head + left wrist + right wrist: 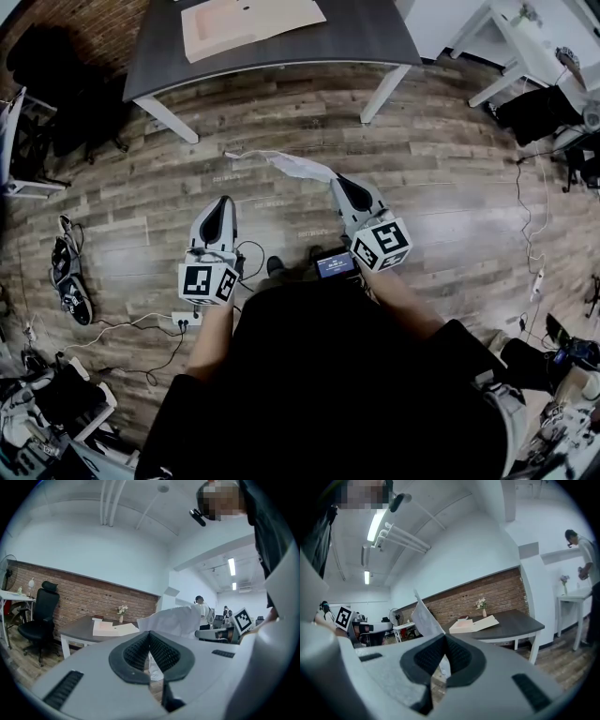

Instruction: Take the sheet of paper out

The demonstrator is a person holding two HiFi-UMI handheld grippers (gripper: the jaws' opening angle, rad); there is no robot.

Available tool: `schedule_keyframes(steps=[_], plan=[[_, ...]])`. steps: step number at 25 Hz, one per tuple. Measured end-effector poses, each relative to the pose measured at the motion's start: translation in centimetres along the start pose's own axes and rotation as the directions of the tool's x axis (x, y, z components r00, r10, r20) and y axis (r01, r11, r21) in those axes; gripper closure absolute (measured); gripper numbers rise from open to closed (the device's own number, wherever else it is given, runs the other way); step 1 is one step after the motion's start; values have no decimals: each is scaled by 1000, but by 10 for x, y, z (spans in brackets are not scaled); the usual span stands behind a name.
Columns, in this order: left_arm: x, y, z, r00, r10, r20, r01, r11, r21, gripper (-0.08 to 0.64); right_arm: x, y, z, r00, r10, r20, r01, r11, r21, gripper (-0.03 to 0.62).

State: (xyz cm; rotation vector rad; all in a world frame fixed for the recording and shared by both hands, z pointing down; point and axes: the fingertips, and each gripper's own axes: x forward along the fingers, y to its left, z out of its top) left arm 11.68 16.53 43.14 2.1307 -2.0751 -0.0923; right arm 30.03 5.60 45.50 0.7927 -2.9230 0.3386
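A white sheet of paper (286, 166) hangs over the wooden floor, one end pinched in my right gripper (339, 179), which is shut on it. In the right gripper view the sheet (423, 618) rises up and to the left from the closed pads of the right gripper (445, 637). My left gripper (225, 200) is held lower left of the sheet, apart from it. Its jaws are shut with nothing in them. In the left gripper view the paper (178, 619) shows beyond the left gripper (150, 634). An open flat beige box (248, 23) lies on the dark table (375, 37) ahead.
The dark table has white legs (384, 92). A black office chair (40, 620) stands by the brick wall. Shoes (70, 281), cables and a power strip (185, 319) lie on the floor at left. A white table (525, 47) is at the upper right, and a person (581, 559) stands there.
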Motion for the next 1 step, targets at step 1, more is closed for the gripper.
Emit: schedule_keyframes(steps=[1], plan=[[1, 0, 0, 1000, -1, 2, 1, 1000, 0, 565, 0, -2, 0, 1000, -2, 1, 2, 1000, 0, 589]])
